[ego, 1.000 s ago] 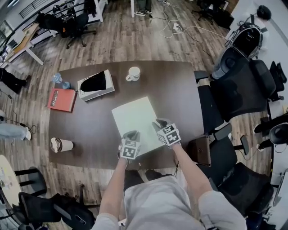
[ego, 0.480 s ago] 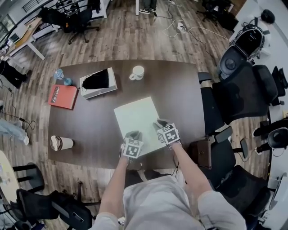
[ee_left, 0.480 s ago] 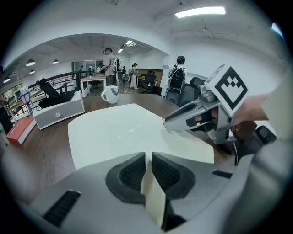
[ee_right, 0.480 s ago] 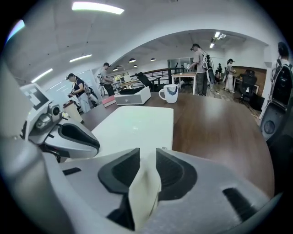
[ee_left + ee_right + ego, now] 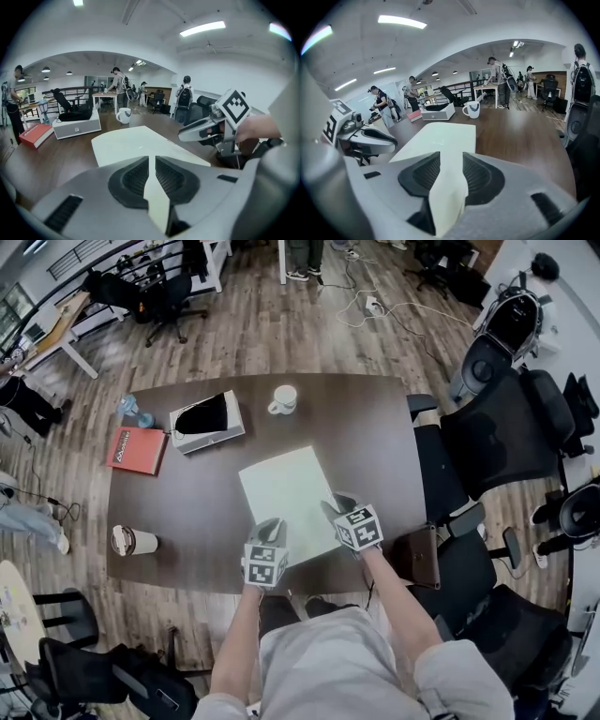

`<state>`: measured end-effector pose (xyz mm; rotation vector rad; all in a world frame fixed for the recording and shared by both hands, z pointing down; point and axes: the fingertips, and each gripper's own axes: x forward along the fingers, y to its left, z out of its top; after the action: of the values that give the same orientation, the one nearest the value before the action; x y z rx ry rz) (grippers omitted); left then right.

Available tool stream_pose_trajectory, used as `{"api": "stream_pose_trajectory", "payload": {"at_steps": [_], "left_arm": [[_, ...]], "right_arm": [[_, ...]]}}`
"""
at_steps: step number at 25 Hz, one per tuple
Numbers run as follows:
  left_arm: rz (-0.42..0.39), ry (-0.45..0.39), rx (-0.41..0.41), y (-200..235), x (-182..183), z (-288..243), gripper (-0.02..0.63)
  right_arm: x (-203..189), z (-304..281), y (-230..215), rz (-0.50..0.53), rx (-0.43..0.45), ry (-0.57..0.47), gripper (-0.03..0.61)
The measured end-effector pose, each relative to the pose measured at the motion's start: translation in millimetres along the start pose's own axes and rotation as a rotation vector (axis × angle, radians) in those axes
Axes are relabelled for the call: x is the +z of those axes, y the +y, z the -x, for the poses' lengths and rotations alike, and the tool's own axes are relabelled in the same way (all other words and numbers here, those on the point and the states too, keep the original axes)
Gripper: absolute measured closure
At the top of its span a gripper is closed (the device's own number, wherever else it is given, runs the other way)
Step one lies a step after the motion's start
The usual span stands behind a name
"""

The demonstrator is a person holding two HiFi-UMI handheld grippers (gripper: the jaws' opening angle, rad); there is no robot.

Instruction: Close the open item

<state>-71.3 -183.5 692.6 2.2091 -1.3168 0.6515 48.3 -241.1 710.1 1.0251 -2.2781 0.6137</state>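
A pale green flat folder (image 5: 286,495) lies on the dark table (image 5: 375,442) in front of me. Both grippers are at its near edge. My left gripper (image 5: 271,526) is shut on the near left edge; in the left gripper view the thin cover (image 5: 154,206) runs pinched between the pads. My right gripper (image 5: 336,503) is at the near right edge. Its jaws have just been opening, and the cover's edge (image 5: 447,197) still lies between them in a wider gap. Each gripper also shows in the other's view: the right gripper (image 5: 206,131), the left gripper (image 5: 365,138).
A white mug (image 5: 280,397) and an open white box with black contents (image 5: 206,421) stand at the table's far side. A red book (image 5: 136,450), a water bottle (image 5: 134,412) and a paper cup (image 5: 131,541) are at the left. Office chairs (image 5: 497,427) crowd the right side.
Both grippers have drawn back a little toward me and risen with the folder's near edge. The right gripper's jaws stand wider apart than before.
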Motion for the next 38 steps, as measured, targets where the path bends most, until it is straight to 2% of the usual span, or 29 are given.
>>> {"api": "stream_pose_trajectory", "payload": {"at_steps": [6, 13, 18, 24, 30, 38], "left_arm": [[0.086, -0.101, 0.069, 7, 10, 49, 0.575], [0.171, -0.194, 0.131, -1, 9, 102, 0.575], [0.186, -0.207, 0.183, -9, -1, 125, 0.575], [0.236, -0.234, 0.179, -33, -14, 145, 0.575], [0.237, -0.243, 0.177, -41, -21, 149, 0.575], [0.225, -0.237, 0.165, -55, -23, 144, 0.575]], "right_arm": [[-13, 31, 13, -0.052, 0.005, -0.053, 0.422], [-32, 72, 39, -0.043, 0.018, -0.091, 0.419], [-39, 93, 51, -0.040, 0.007, -0.125, 0.431], [-42, 108, 65, -0.036, -0.014, -0.163, 0.508], [-46, 115, 75, -0.076, -0.023, -0.198, 0.571], [-56, 125, 76, -0.099, -0.029, -0.200, 0.571]]}}
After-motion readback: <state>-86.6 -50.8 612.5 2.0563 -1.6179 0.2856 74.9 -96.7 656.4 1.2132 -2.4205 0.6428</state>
